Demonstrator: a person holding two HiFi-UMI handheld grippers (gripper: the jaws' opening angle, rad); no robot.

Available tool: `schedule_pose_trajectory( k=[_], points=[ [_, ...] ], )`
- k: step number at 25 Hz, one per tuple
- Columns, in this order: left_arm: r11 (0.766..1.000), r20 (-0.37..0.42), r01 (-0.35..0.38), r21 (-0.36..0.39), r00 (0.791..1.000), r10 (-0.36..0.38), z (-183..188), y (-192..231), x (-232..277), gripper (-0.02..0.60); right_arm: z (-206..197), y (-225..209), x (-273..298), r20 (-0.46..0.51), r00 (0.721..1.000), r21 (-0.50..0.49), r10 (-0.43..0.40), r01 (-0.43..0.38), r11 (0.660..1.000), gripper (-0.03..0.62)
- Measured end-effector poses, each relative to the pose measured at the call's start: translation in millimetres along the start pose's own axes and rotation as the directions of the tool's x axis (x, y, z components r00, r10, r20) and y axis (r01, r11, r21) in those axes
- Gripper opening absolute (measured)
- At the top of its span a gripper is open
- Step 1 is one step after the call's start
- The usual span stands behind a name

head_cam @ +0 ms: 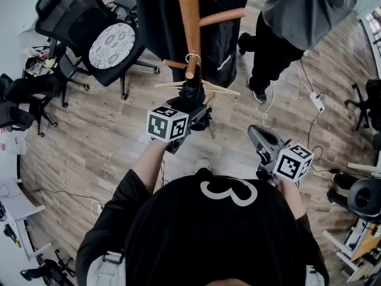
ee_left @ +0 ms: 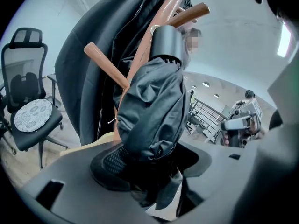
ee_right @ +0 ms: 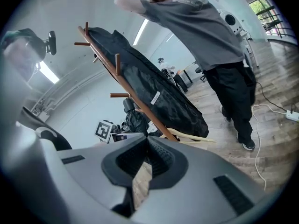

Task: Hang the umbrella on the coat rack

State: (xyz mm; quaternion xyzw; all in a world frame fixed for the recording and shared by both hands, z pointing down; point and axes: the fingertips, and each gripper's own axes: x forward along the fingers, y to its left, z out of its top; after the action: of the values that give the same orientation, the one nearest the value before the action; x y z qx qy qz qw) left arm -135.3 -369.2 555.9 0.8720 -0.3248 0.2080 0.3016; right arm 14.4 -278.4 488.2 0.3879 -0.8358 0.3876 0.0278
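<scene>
A folded black umbrella [head_cam: 193, 94] is held up against the brown wooden coat rack [head_cam: 189, 16]. Its wrist loop [head_cam: 192, 58] lies around the end of a low peg. My left gripper [head_cam: 195, 109] is shut on the umbrella's bunched fabric. In the left gripper view the umbrella [ee_left: 152, 106] rises from between the jaws of the left gripper [ee_left: 145, 164], and its dark cylindrical handle [ee_left: 167, 45] is up by the rack's pole. My right gripper [head_cam: 255, 131] hangs to the right, apart from the rack. It is shut with nothing in it, and the right gripper [ee_right: 147, 140] looks toward the rack [ee_right: 126, 85].
A long black coat [head_cam: 223, 34] hangs on the rack, and a pale wooden hanger [head_cam: 221, 90] is low down. A person in grey [head_cam: 286, 22] stands just right of the rack. A black office chair [head_cam: 101, 37] stands at left. A power strip [head_cam: 316, 102] and cables lie on the wood floor.
</scene>
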Motion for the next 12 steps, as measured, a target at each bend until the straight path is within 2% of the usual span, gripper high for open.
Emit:
schedule_pose_trajectory(
  k=[6,12],
  points=[
    [1.000,0.013,-0.024,0.015,1.000,0.024,3,8,10,0.273,-4,-1,-14,0.001,1.000,-0.003,-0.021,0.021,1.000,0.026],
    [0.989,0.088,-0.139,0.058,0.987,0.134,7,26,9,0.273,-1,1,-31,0.036,0.998,-0.028,-0.042,0.043,0.999,0.026]
  ],
)
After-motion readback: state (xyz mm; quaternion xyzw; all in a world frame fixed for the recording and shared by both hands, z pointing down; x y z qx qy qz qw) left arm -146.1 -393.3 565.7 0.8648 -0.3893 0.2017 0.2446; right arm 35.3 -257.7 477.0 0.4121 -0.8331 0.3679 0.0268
